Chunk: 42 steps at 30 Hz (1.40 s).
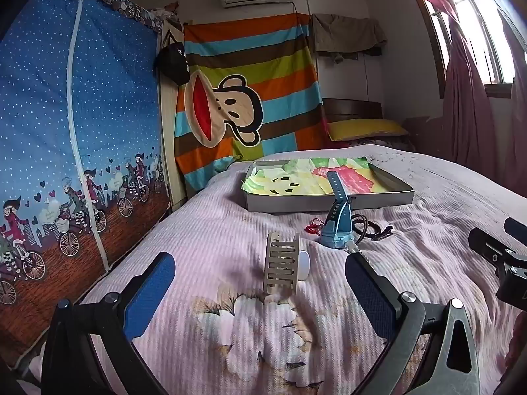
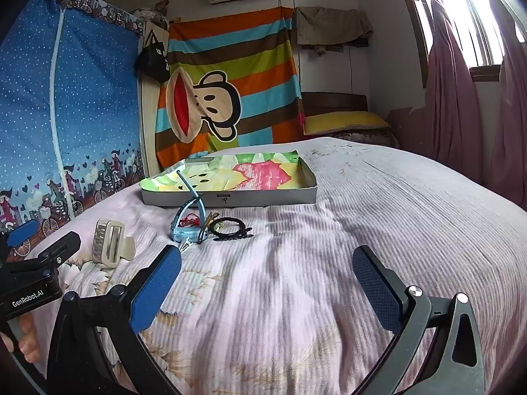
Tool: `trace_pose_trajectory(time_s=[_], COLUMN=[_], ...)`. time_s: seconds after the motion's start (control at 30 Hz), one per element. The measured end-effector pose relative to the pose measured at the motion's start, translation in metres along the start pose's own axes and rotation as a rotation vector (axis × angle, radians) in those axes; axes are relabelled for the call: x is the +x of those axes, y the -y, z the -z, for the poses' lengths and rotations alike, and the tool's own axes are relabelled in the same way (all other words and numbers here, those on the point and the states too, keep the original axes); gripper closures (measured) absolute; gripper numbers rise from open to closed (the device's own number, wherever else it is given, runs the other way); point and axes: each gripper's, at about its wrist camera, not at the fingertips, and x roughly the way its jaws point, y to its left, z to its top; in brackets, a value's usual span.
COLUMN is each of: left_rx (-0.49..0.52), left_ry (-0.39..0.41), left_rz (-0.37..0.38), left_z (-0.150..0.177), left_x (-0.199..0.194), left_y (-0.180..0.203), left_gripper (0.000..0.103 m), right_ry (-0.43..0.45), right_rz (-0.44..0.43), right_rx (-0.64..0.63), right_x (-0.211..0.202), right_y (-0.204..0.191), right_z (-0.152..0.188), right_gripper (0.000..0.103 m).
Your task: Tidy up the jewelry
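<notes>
Farthest left on the bed (image 1: pixel 204 230) stands the beige hair claw (image 1: pixel 283 265), propped on its teeth and alone, well apart from the other pieces, so it looks the easiest first pick. The left gripper (image 1: pixel 260 283) hovers low in front of it with its jaws spread fully wide and nothing between them; the claw sits in line with the gap, which suggests the hand is lined up to close on it. Next comes the blue watch (image 1: pixel 337 223), its strap arching up, with a small red piece (image 1: pixel 313 225) just behind it and a dark hair tie and clip (image 2: pixel 230 228) touching its right side; this cluster lies loose, presumably dumped there for sorting. Behind it rests the tray (image 1: pixel 329 202), lined with a bright printed cloth and apparently empty, the likely home for everything. The right gripper (image 2: pixel 266 279) is also wide open and empty, over bare bedding to the right of the cluster.
</notes>
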Motion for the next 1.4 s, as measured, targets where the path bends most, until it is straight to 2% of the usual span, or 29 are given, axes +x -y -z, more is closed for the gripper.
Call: trace_pose_trajectory(time_s=[1.4], left_rx=[-0.008], left_ry=[0.010], left_rz=[-0.002], left_z=[-0.0062], left_x=[-0.0019], left_y=[-0.0046], left_gripper=[0.000], right_ry=[0.007], right_rz=[0.001], right_rx=[0.001], right_x=[-0.0006], right_y=[0.0014], right_z=[0.0004], right_gripper=[0.001])
